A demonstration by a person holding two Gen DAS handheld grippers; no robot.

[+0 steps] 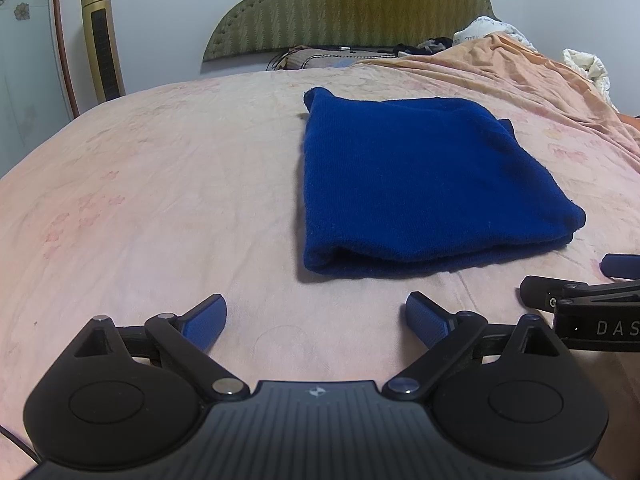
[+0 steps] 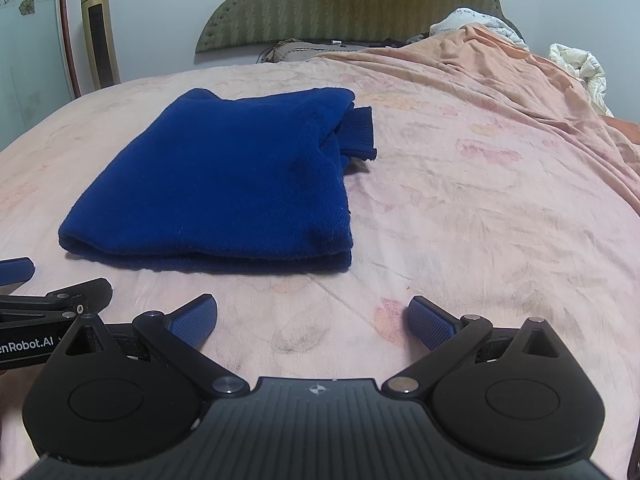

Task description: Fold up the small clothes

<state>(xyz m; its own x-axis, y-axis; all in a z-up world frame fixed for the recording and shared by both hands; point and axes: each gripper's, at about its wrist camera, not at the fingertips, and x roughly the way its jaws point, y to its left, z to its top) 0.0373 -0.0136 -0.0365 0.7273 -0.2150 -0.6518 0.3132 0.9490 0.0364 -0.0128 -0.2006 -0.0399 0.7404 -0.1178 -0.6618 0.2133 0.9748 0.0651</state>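
Hovering spread and empty: left gripper (image 1: 316, 320), right gripper (image 2: 314, 318); blue sweater (image 1: 420, 180) ahead looks soft, floppy; pinch near folded edge.

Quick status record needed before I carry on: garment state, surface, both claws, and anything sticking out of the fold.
garment: blue knit sweater, folded into a rough rectangle, lying flat
stray part: ribbed cuff poking out at the far right edge
surface: pink floral bedsheet
left claw: open, empty, short of the sweater's near edge
right claw: open, empty, also short of it
contact: neither claw touches the sweater
background: green headboard, gold tower fan
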